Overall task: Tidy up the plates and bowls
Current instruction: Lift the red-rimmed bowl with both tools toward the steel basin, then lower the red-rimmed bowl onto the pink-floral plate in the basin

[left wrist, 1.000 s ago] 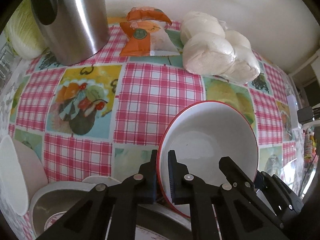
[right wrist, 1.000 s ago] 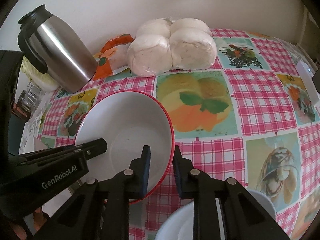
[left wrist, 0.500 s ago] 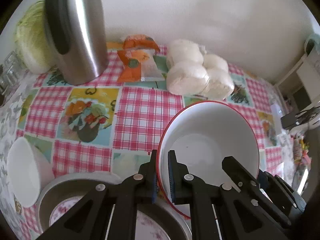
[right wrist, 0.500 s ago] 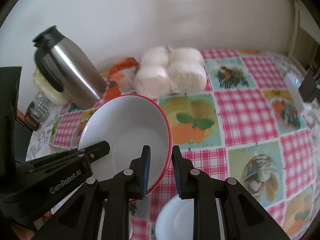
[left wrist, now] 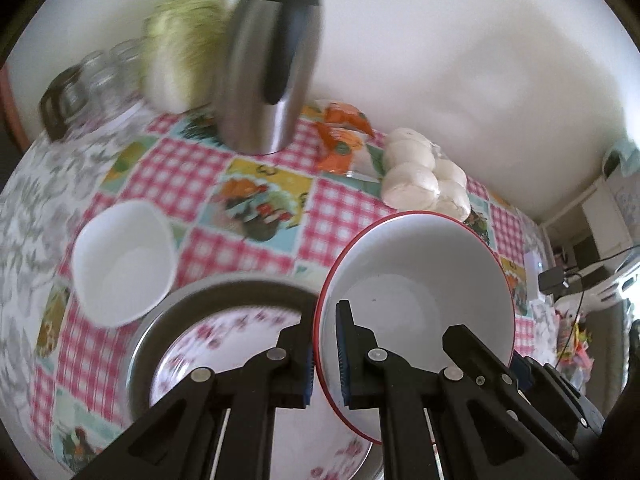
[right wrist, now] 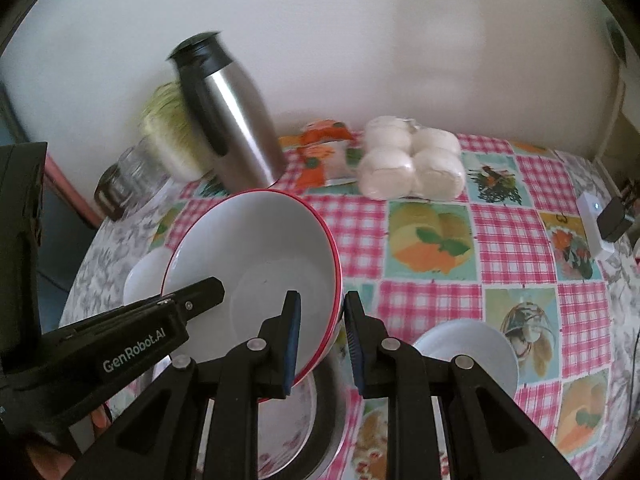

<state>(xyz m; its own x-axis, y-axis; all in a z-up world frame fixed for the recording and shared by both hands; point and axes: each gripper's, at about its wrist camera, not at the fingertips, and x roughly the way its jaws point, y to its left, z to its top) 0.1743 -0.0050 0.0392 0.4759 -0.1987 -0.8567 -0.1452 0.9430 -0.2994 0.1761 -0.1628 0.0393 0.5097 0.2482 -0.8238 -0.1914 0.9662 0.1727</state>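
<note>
- Both claws, left claw [left wrist: 325, 350] and right claw [right wrist: 320, 344], stay clamped on the red-rimmed bowl's [left wrist: 420, 300] rim.
- The bowl has risen off the worktop [right wrist: 516, 240], over the floral plate [left wrist: 224, 344], probably for stacking.

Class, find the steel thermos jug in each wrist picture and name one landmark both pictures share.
Left wrist view: the steel thermos jug stands at top centre, leaning across the frame, behind the red-rimmed bowl.
Right wrist view: the jug is upper left of centre, just behind the same bowl.
Shared landmark: the bag of white buns, right of the jug by the wall.
</note>
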